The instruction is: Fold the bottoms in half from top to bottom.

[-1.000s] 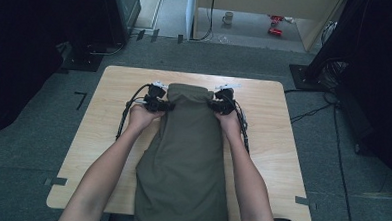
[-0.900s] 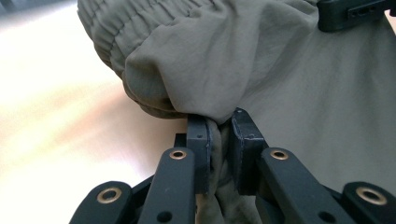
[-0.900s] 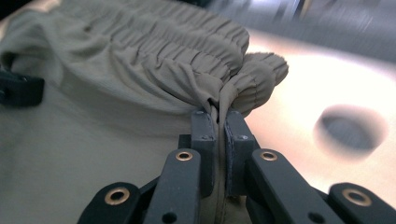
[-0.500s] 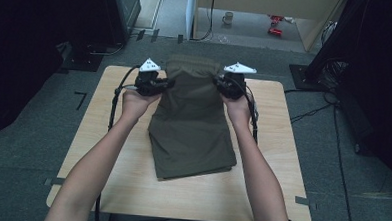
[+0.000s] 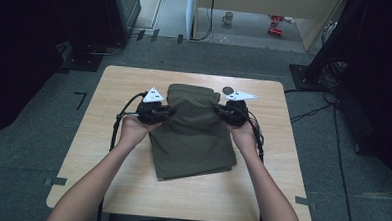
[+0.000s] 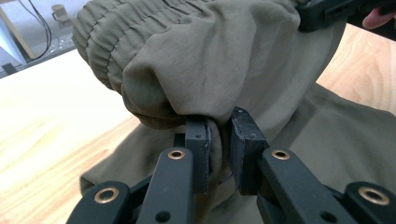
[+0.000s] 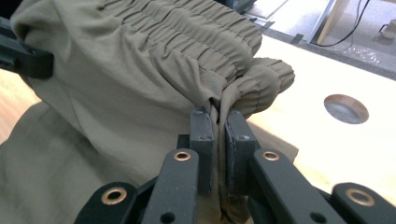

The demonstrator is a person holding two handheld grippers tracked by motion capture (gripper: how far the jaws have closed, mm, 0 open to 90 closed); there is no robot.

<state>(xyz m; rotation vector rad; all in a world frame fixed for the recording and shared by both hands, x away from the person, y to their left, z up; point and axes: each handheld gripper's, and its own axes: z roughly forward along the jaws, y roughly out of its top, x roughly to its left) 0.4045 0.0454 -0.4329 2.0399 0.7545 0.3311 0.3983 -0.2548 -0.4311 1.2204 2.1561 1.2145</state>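
Olive-green woven trousers (image 5: 193,135) with a gathered elastic waistband lie folded at the tabletop's (image 5: 281,164) centre, waistband end lifted toward the far edge. Left tool (image 6: 219,140) is clamped on the left fold; right tool (image 7: 218,133) is clamped on the ruched waistband. Tabletop is pale wood grain, with a round cable hole (image 7: 346,108).

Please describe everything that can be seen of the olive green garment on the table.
The olive green garment looks like thin woven cloth, perhaps trousers or shorts, with a gathered elastic waistband. It is folded over itself in layers on the wooden table, its lower part lying flat near the middle. The waistband end is lifted off the lower layers and hangs between two grips: the left gripper pinches its one side, the right gripper the other. The cloth is creased and bunched at both grips.
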